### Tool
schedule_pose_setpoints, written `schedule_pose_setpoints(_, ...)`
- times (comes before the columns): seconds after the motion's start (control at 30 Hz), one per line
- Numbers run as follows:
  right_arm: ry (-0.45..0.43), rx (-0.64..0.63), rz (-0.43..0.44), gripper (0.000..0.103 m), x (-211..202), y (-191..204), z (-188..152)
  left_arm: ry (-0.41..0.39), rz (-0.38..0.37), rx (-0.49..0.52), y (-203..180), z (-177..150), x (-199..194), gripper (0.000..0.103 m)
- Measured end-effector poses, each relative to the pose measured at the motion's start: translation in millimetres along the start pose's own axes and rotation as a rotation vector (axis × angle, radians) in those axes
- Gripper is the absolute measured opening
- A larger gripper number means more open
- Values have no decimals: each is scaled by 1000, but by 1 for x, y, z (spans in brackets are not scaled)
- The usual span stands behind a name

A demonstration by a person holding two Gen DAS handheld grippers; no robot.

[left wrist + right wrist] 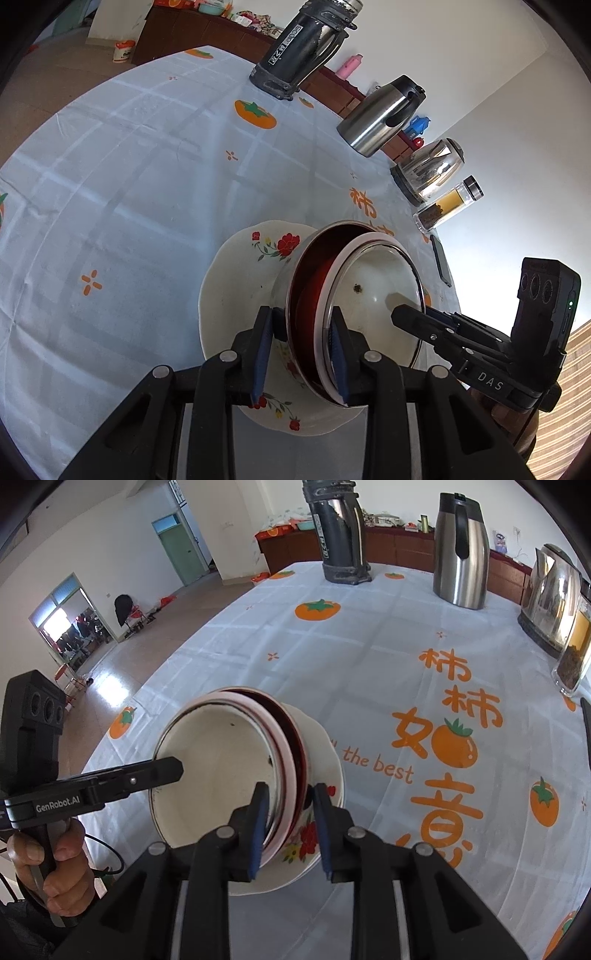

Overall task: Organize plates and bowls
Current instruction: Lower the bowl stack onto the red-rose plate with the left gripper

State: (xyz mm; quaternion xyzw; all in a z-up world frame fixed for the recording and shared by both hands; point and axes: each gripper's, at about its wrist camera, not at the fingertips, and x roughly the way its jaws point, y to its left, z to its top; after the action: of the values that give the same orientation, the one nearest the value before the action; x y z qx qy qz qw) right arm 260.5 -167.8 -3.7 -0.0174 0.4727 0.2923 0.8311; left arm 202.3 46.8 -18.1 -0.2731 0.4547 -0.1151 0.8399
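Left gripper point(304, 354) clamps both bowl rims point(325, 314) over the plate point(236, 280), right gripper point(290, 834) straddles them loosely; lower level so bowls nest flat.

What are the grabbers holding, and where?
Left gripper pinches the nested bowls by their near rim. Right gripper straddles the rim too; its grip can't be told.

Black tongs point(303, 354), blue pads point(260, 360), silver screws

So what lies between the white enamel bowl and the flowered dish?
A red-lined bowl, nested between the white enamel bowl and the flowered dish; both wrist views show it.
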Motion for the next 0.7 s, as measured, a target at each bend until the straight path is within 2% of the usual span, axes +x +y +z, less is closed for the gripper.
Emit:
schedule_pose_setpoints(0.2, -30, 103, 76, 28, 5, -16, 4, 15, -37, -45, 7, 4, 3, 32)
schedule_pose_setpoints(0.47, -72, 143, 41, 29, 16, -15, 8, 15, -69, -77, 10, 4, 4, 37)
schedule_pose_setpoints(0.57, -60, 125, 25, 29, 20, -13, 12, 8, -58, -70, 9, 1, 2, 37)
schedule_pose_setpoints(0.7, -32, 85, 3, 28, 26, -8, 17, -34, 11, 9, -4, -5, 2, 38)
